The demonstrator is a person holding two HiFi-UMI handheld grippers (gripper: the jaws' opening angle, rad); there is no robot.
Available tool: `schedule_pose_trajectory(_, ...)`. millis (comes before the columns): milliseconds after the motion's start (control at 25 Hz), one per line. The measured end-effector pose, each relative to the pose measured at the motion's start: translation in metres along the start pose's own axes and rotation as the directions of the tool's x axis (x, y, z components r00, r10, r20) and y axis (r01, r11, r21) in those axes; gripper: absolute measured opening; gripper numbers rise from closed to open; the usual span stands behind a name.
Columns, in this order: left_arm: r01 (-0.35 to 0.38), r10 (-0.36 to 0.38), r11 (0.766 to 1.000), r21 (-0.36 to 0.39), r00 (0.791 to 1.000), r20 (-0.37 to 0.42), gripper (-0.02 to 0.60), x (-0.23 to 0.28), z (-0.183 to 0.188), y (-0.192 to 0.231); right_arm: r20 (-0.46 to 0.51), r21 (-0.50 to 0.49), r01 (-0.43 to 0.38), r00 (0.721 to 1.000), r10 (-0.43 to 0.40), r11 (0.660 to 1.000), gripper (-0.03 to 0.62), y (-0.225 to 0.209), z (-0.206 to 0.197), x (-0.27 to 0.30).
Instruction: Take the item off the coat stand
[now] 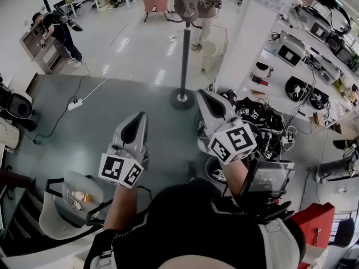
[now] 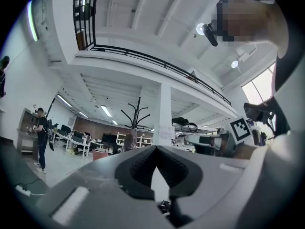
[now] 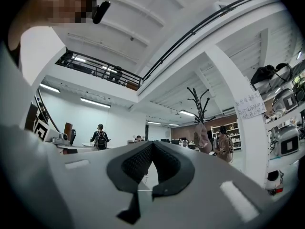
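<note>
Open grey floor lies ahead of me, with the coat stand (image 1: 184, 49) at 12 o'clock, well apart, the cap-like item (image 1: 186, 3) hanging on its top hooks. My left hand-held gripper (image 1: 138, 119) and right hand-held gripper (image 1: 205, 97) are pinched closed and empty, so I judge the approach, grasp and lift-off are all left to do

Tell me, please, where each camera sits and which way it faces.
Head view: on the person's head, looking steeply down; arms, left tongs and right tongs show.
Left gripper view: on the left tongs, looking slightly upward across the hall; its shut jaws and the person's shoulder show.
Right gripper view: on the right tongs, facing likewise; shut jaws, shoulder.
Shared: all see the coat stand and hanging cap.
</note>
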State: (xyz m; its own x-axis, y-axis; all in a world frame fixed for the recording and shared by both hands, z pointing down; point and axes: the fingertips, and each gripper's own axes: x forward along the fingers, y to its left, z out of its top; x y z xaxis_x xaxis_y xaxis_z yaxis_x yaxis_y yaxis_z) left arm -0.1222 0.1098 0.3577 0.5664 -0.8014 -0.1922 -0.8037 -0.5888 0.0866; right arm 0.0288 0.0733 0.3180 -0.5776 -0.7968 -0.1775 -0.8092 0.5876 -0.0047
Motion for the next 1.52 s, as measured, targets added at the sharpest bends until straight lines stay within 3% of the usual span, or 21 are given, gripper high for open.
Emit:
schedule_pose_trajectory(760,-0.032,0.033,0.999,0.023,0.999,-0.02,0.014,0.125,-0.009,0.04,0.018,0.013,-0.03,0.999,0.03,0.999,0.009,-0.11,-0.002,0.078)
schedule_pose_trajectory(1520,-0.058,0.06,0.997,0.05,0.997,-0.045,0.014,0.239,-0.025,0.047,0.027,0.037,-0.104,0.994,0.103,0.994,0.009,-0.2,-0.01,0.12)
